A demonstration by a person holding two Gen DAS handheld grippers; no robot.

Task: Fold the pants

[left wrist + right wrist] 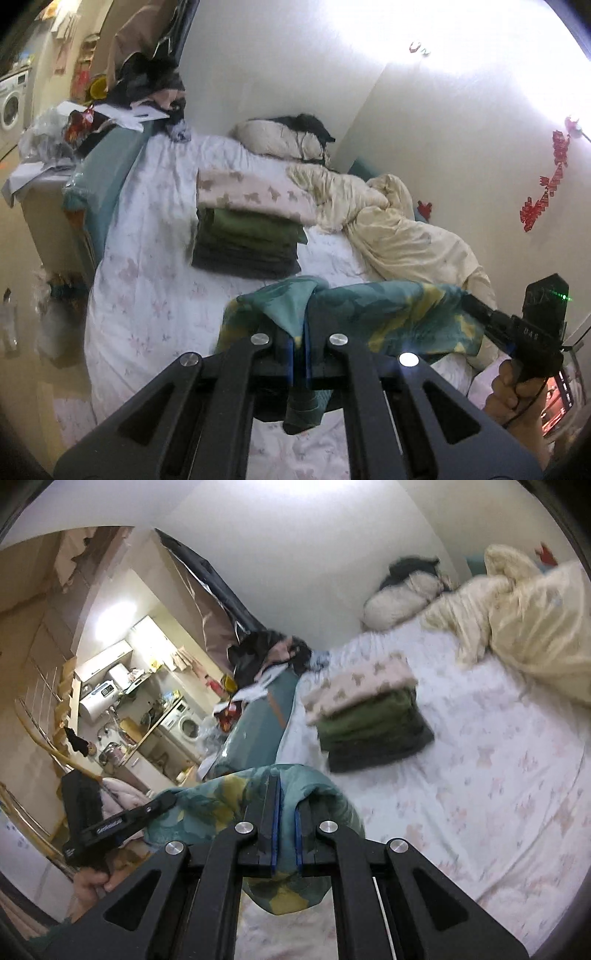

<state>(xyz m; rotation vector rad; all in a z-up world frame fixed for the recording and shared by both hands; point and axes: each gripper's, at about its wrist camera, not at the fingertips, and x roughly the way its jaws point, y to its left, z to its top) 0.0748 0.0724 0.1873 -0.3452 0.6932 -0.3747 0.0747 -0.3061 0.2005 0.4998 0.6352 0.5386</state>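
Teal-and-yellow patterned pants (pixel 388 310) hang stretched between both grippers, lifted above the floral bedsheet (pixel 147 295). Left gripper (pixel 299 317) clamped narrow on one fabric edge; right gripper (pixel 288 794) likewise pinched on the other. Beyond the pants on the sheet: stack of folded clothes (pixel 251 236), green under pale print. Cream duvet (pixel 399 229) right of the stack. Lettering on gripper bodies too blurred to read.

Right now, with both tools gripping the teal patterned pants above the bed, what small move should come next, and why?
Probably lower the pants flat onto the sheet: the left tool and right tool hold them bunched in the air.
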